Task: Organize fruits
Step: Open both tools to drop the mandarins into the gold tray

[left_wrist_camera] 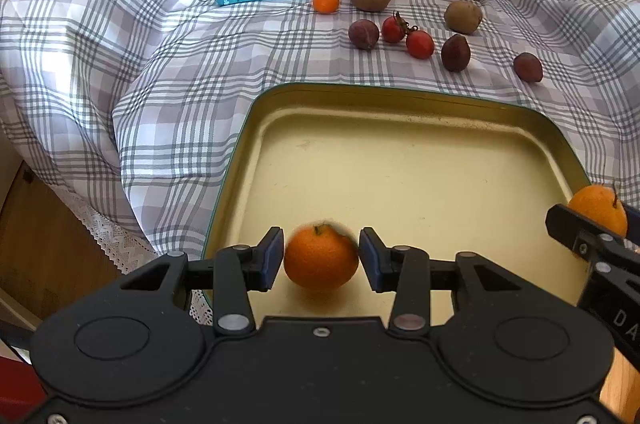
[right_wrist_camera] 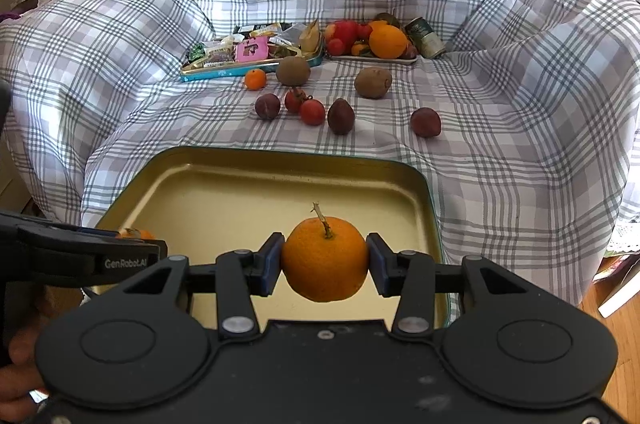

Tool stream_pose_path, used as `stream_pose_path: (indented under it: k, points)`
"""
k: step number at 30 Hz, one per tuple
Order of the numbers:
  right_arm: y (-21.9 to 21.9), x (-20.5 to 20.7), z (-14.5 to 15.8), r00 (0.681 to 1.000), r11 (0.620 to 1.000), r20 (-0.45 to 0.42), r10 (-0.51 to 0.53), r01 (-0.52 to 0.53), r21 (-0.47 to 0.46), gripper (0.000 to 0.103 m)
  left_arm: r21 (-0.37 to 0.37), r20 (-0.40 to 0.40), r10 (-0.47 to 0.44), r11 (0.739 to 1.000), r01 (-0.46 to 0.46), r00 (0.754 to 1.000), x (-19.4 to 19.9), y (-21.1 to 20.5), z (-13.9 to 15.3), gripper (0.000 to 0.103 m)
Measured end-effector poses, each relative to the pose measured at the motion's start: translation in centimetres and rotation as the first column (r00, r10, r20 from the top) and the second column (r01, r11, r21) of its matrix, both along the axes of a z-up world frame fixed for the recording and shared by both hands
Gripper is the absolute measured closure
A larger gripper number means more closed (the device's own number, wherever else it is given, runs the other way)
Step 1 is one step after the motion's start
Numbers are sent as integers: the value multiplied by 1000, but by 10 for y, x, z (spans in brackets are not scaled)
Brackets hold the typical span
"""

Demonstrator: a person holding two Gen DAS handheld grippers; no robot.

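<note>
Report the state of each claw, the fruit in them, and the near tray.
Shallow gold metal tray, teal rim: flat on the checked cloth.
Left claw: open, pads just clear of the fruit.
Small round orange mandarin: loose between those pads, low in the tray.
Right claw: shut.
Stemmed round orange mandarin: clamped, stem up, over the tray.
</note>
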State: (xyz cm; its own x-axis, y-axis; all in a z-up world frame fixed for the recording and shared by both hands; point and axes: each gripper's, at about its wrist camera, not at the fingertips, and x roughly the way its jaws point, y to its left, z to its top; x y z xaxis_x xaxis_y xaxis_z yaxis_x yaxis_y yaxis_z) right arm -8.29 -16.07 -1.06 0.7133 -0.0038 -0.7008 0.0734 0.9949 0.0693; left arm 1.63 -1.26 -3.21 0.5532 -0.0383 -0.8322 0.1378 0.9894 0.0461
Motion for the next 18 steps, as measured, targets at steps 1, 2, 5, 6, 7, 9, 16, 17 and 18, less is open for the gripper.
stream_pose_path:
  k: [1, 2, 5, 6, 7, 9, 16, 17, 18]
  points:
    - [0, 0, 0, 1000, 1000, -3, -1, 1, 1, 57, 2, 11, -1, 1000, 1, 1000, -1, 0, 1, 53]
    - [0, 0, -1, 1000, 1000, -4, -2, 2, 2, 56, 3, 21, -3, 1000, 3, 1000, -2, -1, 3, 53]
    - [1, -1, 2, 1000, 1000, 8, -1, 1, -3, 56, 11, 38, -12, 1000, 11, 999, -5, -2, 5, 53]
    - [2, -2, 3, 1000, 1000, 15, 2, -1, -11, 56, 11, 37, -14, 1000, 14, 999, -4, -2, 5, 53]
    - [3, -2, 3, 1000, 1000, 19, 7, -6, -16, 56, 10, 34, -15, 1000, 15, 999, -4, -2, 5, 53]
    - [4, -3, 3, 1000, 1000, 21, 18, -17, -22, 56, 7, 29, -15, 1000, 15, 999, -3, -1, 4, 53]
    - [2, -2, 3, 1000, 1000, 16, 11, -11, -18, 56, 10, 14, -17, 1000, 17, 1000, -3, -2, 2, 53]
    - [2, -3, 3, 1000, 1000, 15, 11, -11, -18, 56, 11, 12, -18, 1000, 18, 1000, -3, -2, 2, 53]
    - [2, -3, 3, 1000, 1000, 15, 12, -12, -19, 56, 12, 11, -19, 1000, 19, 1000, -3, -2, 2, 53]
